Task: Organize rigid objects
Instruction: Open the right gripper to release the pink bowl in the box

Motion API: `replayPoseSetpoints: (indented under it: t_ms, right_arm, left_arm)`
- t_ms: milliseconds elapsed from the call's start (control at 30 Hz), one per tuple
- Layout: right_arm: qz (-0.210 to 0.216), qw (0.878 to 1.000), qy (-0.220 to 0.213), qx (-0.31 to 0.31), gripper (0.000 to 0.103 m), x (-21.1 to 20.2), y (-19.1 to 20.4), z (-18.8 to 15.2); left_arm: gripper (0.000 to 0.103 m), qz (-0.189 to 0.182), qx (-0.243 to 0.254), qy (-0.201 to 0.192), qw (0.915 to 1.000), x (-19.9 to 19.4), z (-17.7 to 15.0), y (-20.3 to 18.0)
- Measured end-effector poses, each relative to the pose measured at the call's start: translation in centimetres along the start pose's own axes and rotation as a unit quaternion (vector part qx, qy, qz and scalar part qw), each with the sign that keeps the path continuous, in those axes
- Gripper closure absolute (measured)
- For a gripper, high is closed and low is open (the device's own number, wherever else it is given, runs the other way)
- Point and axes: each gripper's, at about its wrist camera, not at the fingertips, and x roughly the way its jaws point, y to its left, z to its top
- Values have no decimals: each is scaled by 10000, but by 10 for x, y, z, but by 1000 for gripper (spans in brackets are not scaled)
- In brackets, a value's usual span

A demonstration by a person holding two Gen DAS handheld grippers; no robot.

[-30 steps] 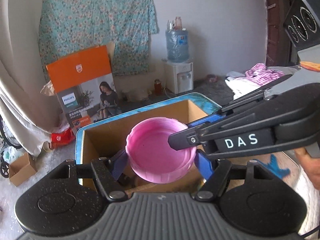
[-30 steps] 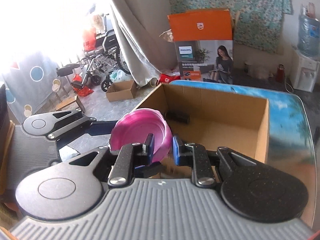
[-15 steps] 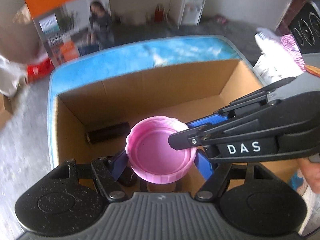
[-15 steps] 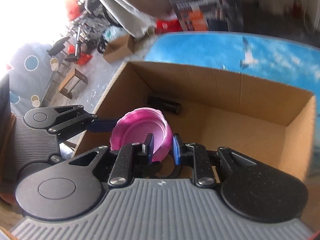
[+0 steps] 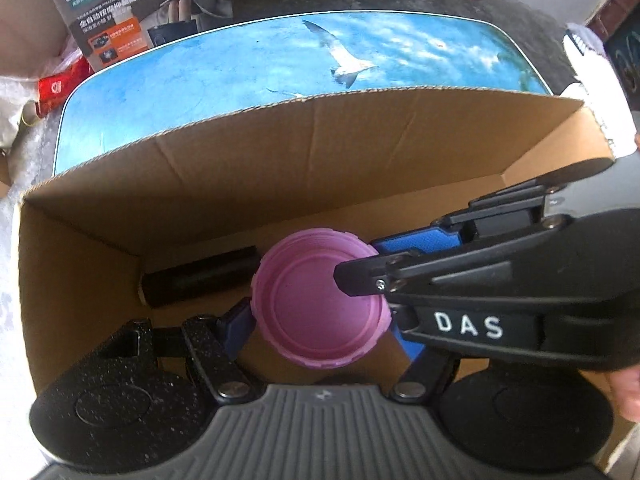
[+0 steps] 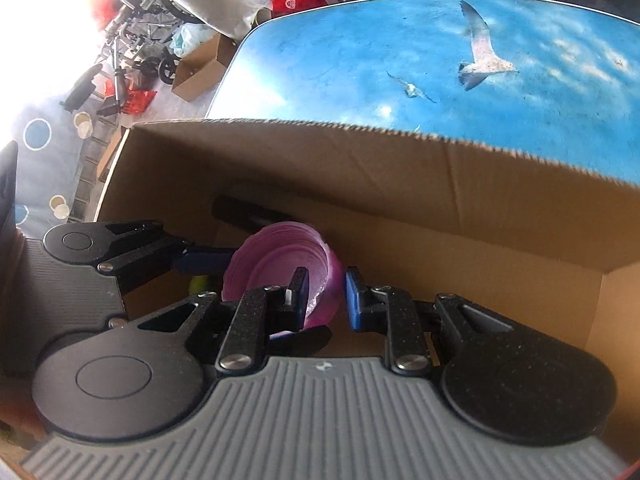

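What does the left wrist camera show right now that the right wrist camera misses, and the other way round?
Only the left wrist view: the whole open inside of the pink lid, and white cloth beyond the cardboard box.

Only the right wrist view: the right gripper pinching the lid's wall, one finger inside and one outside, plus something small and yellow-green under the left gripper.

Both: lid, box, black cylinder, blue seagull-print tabletop.

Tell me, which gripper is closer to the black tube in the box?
Left gripper: one finger is beside the black tube; the right gripper pinches the pink lid's far rim.
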Motion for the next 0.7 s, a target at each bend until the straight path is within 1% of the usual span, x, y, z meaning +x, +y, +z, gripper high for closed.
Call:
replayPoseSetpoints:
  t_ms: [100,267,367,433,500,600,700]
  right_arm:
    - [-89,9999,-84,-122,83,5,1,3]
    - [-102,9997,-177,-140,82,7,-4,8]
    - [-95,9997,-201,-120,75,6,-5,8]
    - [-96,9996,-247,-113,72,3,-5,8]
    - [-63,9995,-295,-70,66,-1,-5,8]
    - [32,9990,-435,-32,58,-16,-1,5]
    - [95,9981,-604,-73,53,-37,6,-3]
  left_arm:
    - [29,72,22,-17,10000,4,4,-2]
    - [28,-35,-73,16,10000,8,5,1]
    - [25,-50,-87,-46,9999,3,6,1]
    - [22,-85,-120,-96,9998,-2,6,1]
    - [21,-150,-163,-176,9996,-11,3,2]
    - [21,-209,-186,-303,9991,-27,-1,2]
    - [19,-243,-183,-546,9980,-50,-6,0]
